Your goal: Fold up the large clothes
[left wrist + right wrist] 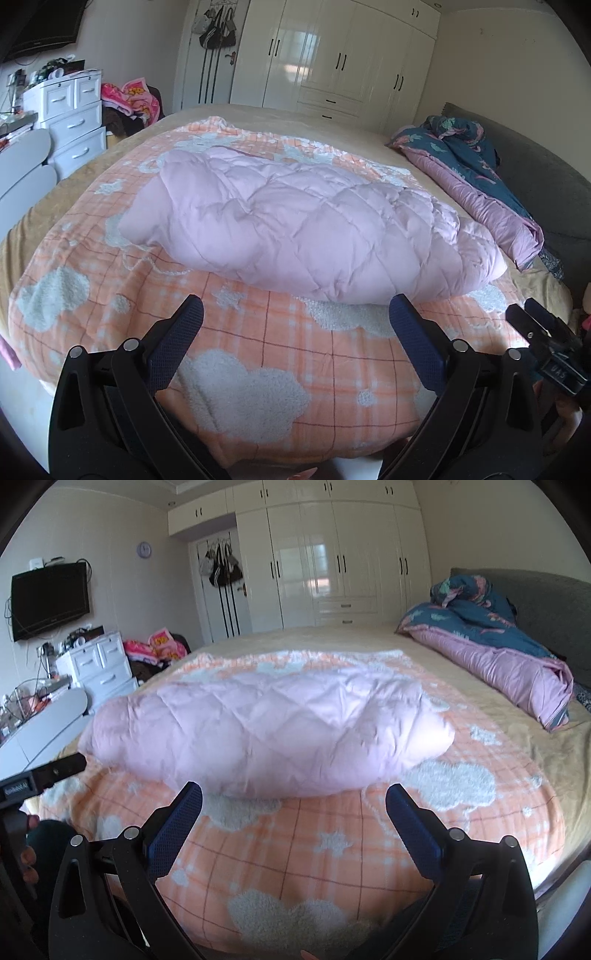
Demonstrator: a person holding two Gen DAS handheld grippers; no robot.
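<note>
**Both grippers wait in front of the pink coat**

I start at the left. At 9 o'clock in my left camera I see white drawers (pixel 75 122) by the wall. A bright pink pile (pixel 135 99) sits just beside them.

My left gripper (pixel 295 321) hangs over the near edge of the bed. Its two blue fingers (pixel 177 339) are spread wide apart. They pinch nothing.

The big pink puffy coat (pixel 295 225) lies at 12 o'clock from that gripper. It is folded into a long fat bundle. It rests on an orange check blanket (pixel 258 354) with white fluffy clouds. The blanket covers a tan bed (pixel 74 177).

In my right camera, the right gripper (pixel 294 801) hangs near the same edge. Its fingers (pixel 410 823) are spread wide too and hold nothing. The coat lies at 12 o'clock again, just past the fingertips and not touching them.

At 2 o'clock a blue and purple quilt (pixel 491 646) is heaped by the grey headboard (pixel 550 605). White wardrobes (pixel 332 561) stand at the far wall.
</note>
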